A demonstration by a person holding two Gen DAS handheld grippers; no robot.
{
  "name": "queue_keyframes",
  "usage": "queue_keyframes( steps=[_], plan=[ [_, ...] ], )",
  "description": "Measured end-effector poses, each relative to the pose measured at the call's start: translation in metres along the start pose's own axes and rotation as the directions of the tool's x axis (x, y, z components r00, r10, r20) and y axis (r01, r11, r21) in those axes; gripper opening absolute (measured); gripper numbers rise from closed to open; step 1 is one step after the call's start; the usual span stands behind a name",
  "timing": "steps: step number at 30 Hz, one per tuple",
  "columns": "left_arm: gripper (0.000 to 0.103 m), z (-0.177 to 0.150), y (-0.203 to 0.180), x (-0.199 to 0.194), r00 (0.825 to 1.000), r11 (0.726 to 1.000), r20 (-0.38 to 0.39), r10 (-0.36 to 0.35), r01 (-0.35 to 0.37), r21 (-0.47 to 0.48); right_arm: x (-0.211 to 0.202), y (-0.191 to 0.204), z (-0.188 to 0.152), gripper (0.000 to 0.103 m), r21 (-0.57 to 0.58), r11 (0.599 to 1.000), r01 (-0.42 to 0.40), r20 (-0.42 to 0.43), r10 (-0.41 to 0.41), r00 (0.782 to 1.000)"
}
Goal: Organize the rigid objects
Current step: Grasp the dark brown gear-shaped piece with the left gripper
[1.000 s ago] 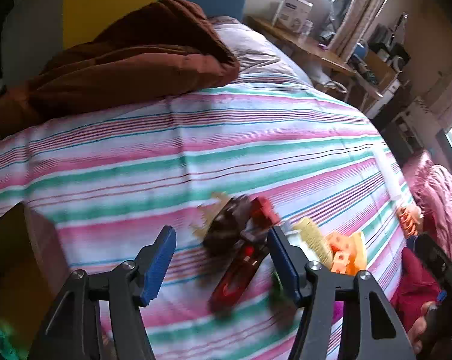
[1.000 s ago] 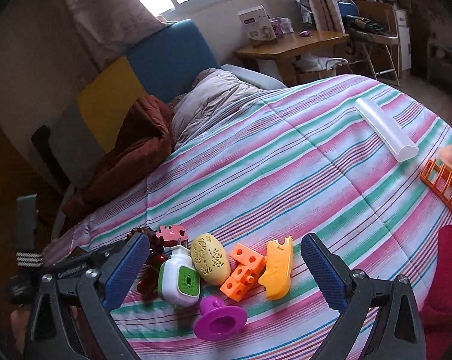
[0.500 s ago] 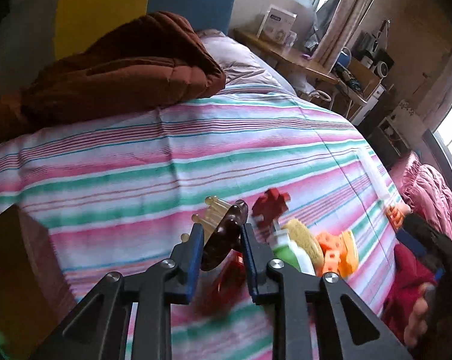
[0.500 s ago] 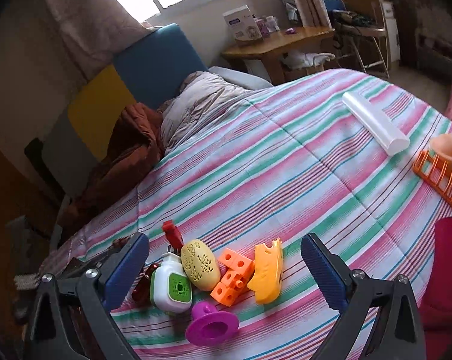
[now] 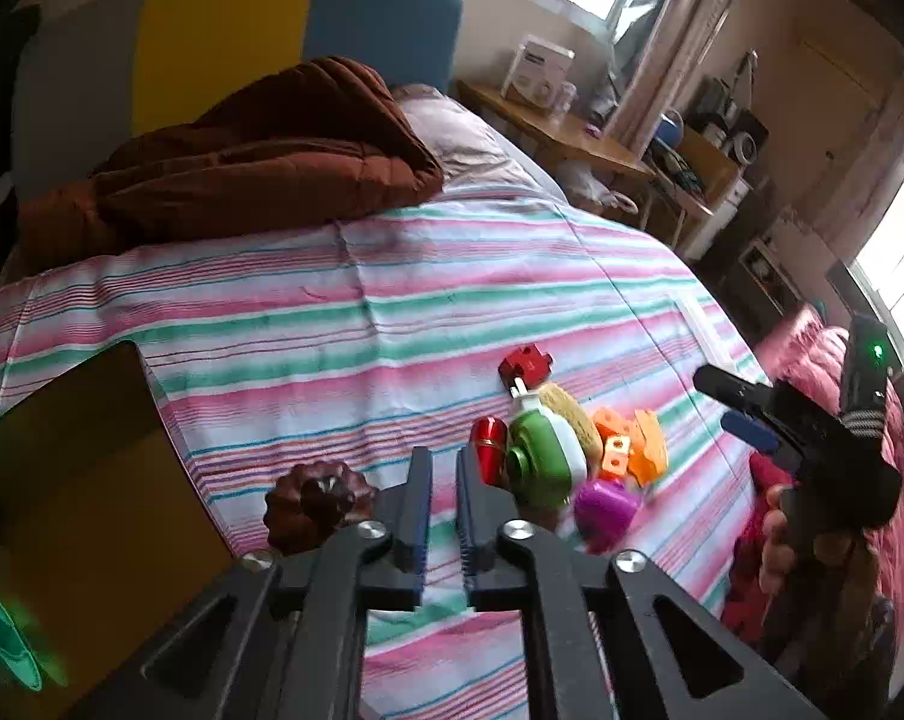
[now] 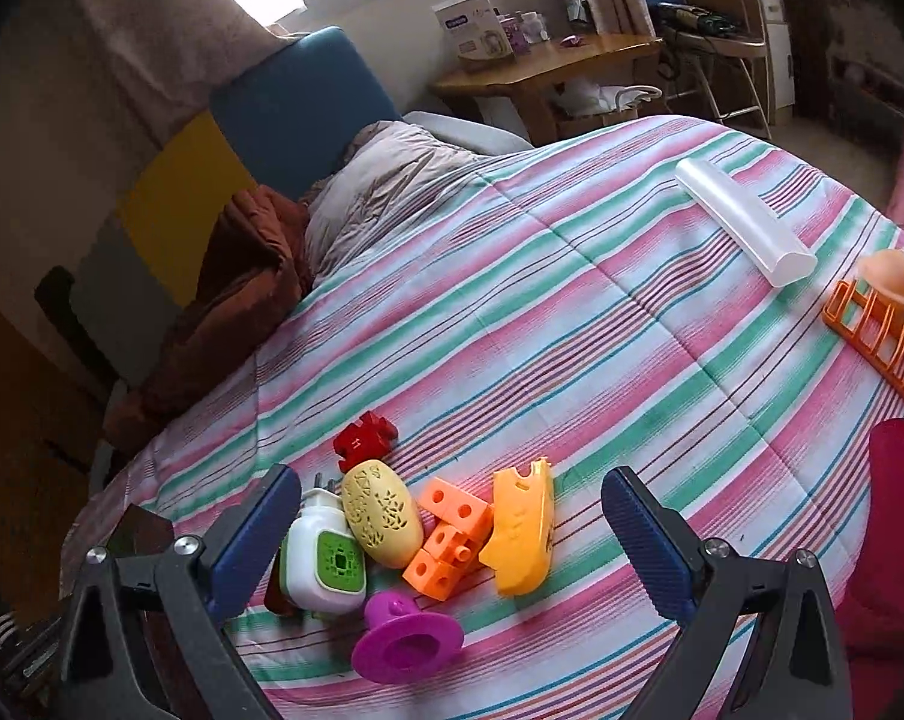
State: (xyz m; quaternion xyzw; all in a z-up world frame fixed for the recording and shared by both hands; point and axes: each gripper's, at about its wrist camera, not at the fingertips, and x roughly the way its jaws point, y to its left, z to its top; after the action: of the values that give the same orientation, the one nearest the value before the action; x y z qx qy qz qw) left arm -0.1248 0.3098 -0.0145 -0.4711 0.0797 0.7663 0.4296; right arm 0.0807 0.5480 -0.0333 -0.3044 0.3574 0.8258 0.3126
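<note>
Left gripper (image 5: pixel 444 495) clenched on nothing — dark brown toy (image 5: pixel 317 504) lies beside it; right gripper (image 6: pixel 452 525) spread wide over the toy pile (image 6: pixel 452 531)

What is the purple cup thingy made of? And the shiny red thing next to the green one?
The purple cup looks like smooth plastic, one even colour with a soft sheen. The shiny red thing looks like metal or glossy coated plastic: it has bright mirror-like glints. Hard to say which.
</note>
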Motion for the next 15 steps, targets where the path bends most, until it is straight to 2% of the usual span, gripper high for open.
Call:
queue_keyframes(
  steps=[1,4,7,9,12,15],
  plan=[
    [0.028,0.001,0.001,0.001,1.0,1.0,-0.016,-0.003,0.004,0.007,0.0,0.0,0.0,0.102,0.002,1.0,0.002,-0.001,-0.002,1.0],
    [0.041,0.005,0.005,-0.001,0.999,0.999,-0.052,0.012,-0.01,0.031,0.002,-0.003,0.0,0.102,0.017,1.0,0.0,-0.015,0.0,1.0],
    [0.046,0.012,0.017,-0.003,0.997,1.0,-0.071,0.02,-0.019,0.008,0.004,-0.005,0.0,0.102,0.029,0.999,-0.015,-0.028,0.015,0.999],
    [0.051,0.018,0.024,0.002,0.993,1.0,-0.119,0.014,-0.013,0.005,0.005,-0.005,0.001,0.102,0.032,0.999,-0.016,-0.036,0.017,0.999],
    [0.058,0.021,0.019,0.011,0.986,0.994,-0.148,0.081,-0.068,0.088,0.007,-0.005,0.0,0.102,0.035,0.999,-0.02,-0.047,0.021,0.999],
    [0.059,0.016,0.003,0.021,0.97,0.957,-0.128,0.208,-0.175,0.233,0.007,-0.007,0.001,0.102,0.045,0.999,-0.03,-0.052,0.032,0.998]
  ],
)
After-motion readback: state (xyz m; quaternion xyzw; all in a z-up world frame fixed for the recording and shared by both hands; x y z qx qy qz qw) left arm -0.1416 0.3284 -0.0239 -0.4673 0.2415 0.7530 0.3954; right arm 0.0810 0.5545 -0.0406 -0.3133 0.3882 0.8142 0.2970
